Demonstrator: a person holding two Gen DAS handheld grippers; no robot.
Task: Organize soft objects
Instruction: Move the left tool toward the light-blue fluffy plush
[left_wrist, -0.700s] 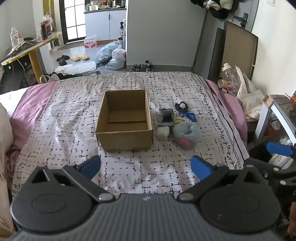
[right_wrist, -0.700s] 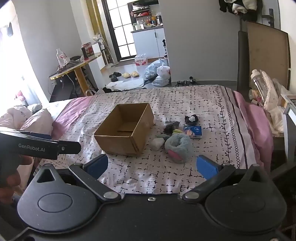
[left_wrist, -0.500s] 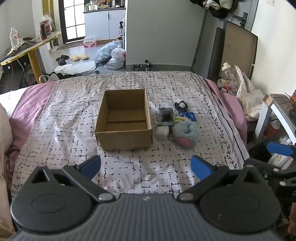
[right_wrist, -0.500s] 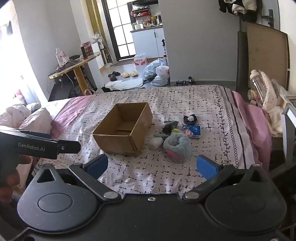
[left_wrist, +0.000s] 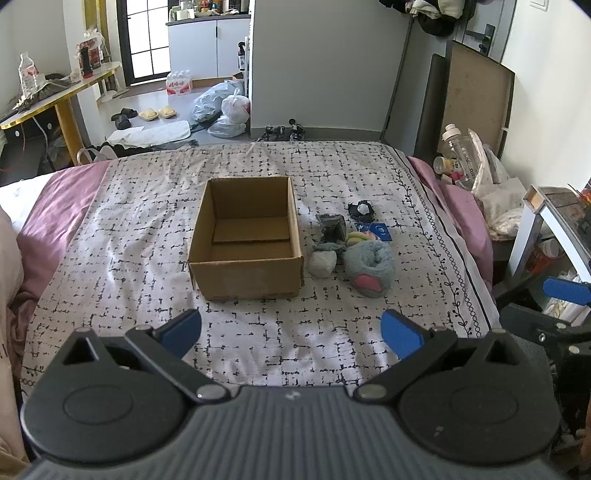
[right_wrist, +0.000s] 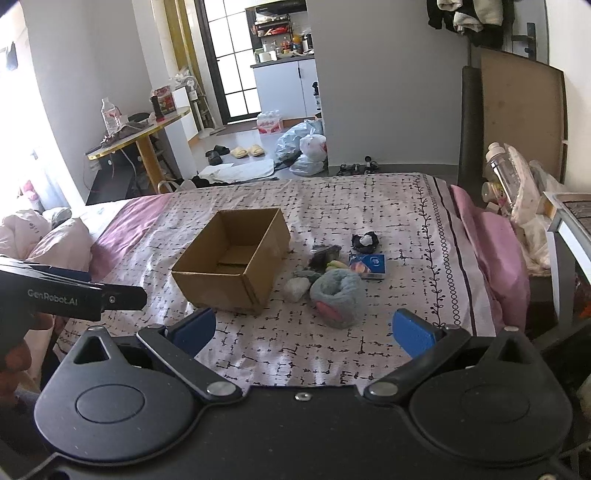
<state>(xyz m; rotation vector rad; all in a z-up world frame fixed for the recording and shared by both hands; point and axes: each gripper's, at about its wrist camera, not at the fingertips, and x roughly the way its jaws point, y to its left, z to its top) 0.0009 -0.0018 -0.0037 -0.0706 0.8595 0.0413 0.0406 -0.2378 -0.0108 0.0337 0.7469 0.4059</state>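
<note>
1. We see a bed (left_wrist: 129, 236) with a patterned sheet; an open cardboard box (left_wrist: 245, 236) sits mid-frame, apparently empty.
2. Just right of the box lies a cluster of soft items — a fluffy grey-blue slipper (left_wrist: 369, 267), a pale rolled bundle (left_wrist: 322, 264), a dark bundle (left_wrist: 362, 210) farther up.
3. The left gripper (left_wrist: 291, 330) and right gripper (right_wrist: 303, 328) both hover at the lower frame edge, jaws spread wide, holding nothing.
4. We judge nothing is sorted yet — the next move calls for reaching to the cluster and pinching one item.
</note>
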